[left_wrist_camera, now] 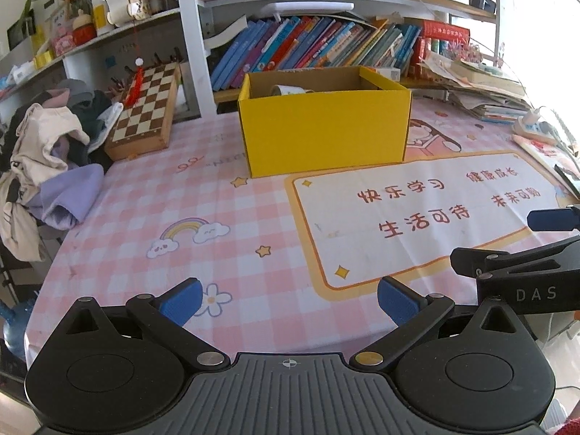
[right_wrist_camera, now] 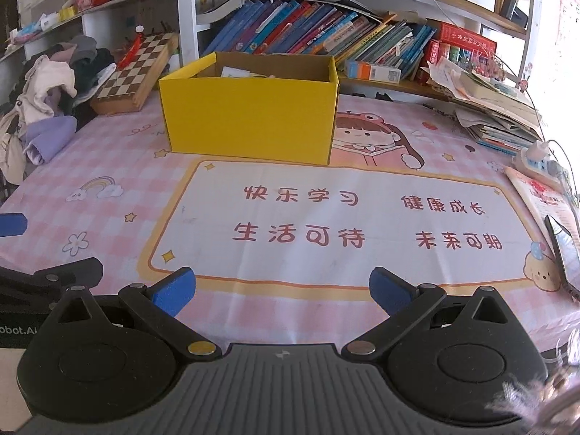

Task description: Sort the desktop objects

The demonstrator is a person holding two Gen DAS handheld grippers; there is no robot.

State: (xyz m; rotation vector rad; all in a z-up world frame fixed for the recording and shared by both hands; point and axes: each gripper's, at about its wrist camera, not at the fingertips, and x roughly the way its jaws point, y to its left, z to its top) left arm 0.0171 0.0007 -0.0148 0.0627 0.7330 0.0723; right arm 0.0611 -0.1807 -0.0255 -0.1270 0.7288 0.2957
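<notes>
Cardboard yellow box (left_wrist_camera: 324,130) rectangular, both grippers spread

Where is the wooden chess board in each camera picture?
Left wrist view: the chess board is at upper left, left of the yellow box, beside the pile of clothes.
Right wrist view: the chess board is at upper left, left of the yellow box.
Shared landmark: the yellow box, open at the top, in front of the row of books.
</notes>
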